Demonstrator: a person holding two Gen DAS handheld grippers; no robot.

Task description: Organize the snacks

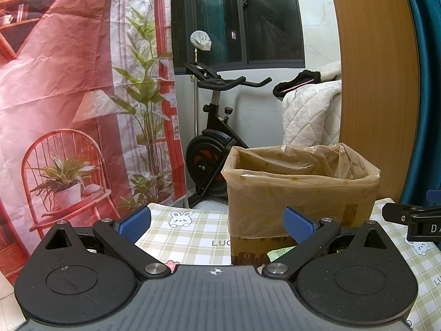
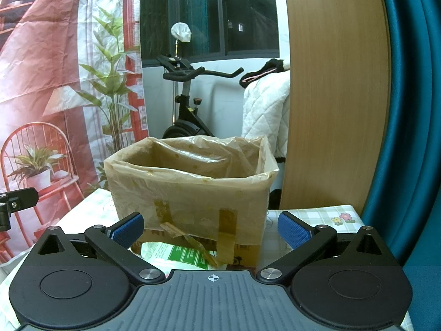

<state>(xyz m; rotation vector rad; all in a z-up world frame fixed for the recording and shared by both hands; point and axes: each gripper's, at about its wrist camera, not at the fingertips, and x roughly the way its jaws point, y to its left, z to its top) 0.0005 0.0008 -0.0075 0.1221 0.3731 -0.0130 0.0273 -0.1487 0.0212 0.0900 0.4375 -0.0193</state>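
A cardboard box lined with a tan plastic bag point(image 1: 300, 193) stands on the checked tablecloth point(image 1: 193, 234); it also shows in the right wrist view point(image 2: 190, 193). A green-and-white snack packet point(image 2: 179, 256) lies on the table in front of the box; its edge shows in the left wrist view point(image 1: 281, 252). My left gripper point(image 1: 217, 224) is open and empty, just short of the box's left front corner. My right gripper point(image 2: 210, 227) is open and empty, above the packet and facing the box. The box's inside is hidden.
An exercise bike point(image 1: 212, 138) stands behind the table. A printed curtain point(image 1: 82, 96) hangs at the left. A wooden panel point(image 1: 377, 82) and a teal curtain point(image 2: 413, 110) are at the right. The right gripper shows at the left view's right edge point(image 1: 413, 218).
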